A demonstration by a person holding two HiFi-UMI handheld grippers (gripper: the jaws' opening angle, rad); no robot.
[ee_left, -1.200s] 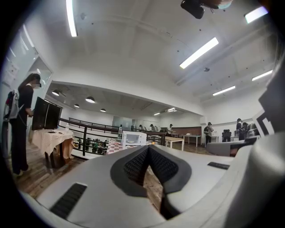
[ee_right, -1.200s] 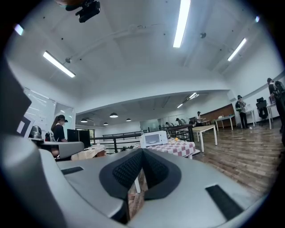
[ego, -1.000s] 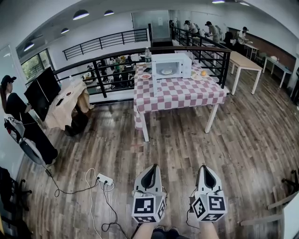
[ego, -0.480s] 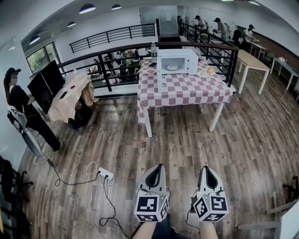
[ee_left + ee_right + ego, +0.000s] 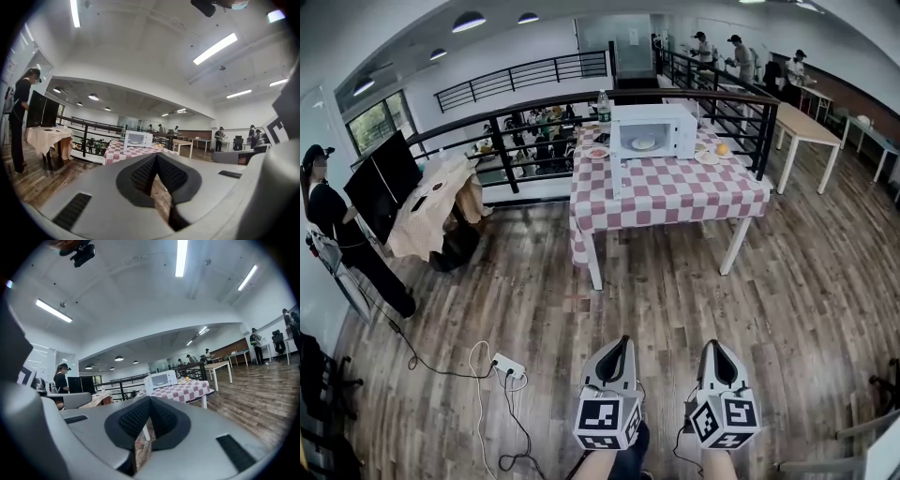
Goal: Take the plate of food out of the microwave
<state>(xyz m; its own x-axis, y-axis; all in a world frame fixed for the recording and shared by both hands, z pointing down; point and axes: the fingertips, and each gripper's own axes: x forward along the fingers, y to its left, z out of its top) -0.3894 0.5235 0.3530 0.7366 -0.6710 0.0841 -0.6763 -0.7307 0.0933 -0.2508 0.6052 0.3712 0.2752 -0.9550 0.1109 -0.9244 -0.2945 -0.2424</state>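
Observation:
The white microwave (image 5: 652, 133) stands far off on a red-and-white checked table (image 5: 675, 192), its door (image 5: 615, 169) swung open to the left. Inside it lies a plate of food (image 5: 643, 144). My left gripper (image 5: 623, 345) and right gripper (image 5: 713, 347) hang side by side at the bottom of the head view, over the wooden floor and well short of the table. Both point level toward the table, shut with nothing between the jaws. The microwave (image 5: 137, 138) shows small beyond the left gripper (image 5: 156, 155). In the right gripper view the microwave (image 5: 161, 379) sits above the right gripper (image 5: 150, 398).
A power strip with cables (image 5: 508, 367) lies on the floor left of my grippers. A person (image 5: 337, 234) stands at far left beside a draped table (image 5: 431, 206). A black railing (image 5: 534, 122) runs behind the checked table. Small plates (image 5: 596, 152) and an orange (image 5: 723, 148) flank the microwave.
Both grippers have sunk lower in the head view, moving together. The table and microwave look slightly nearer. Both stay shut.

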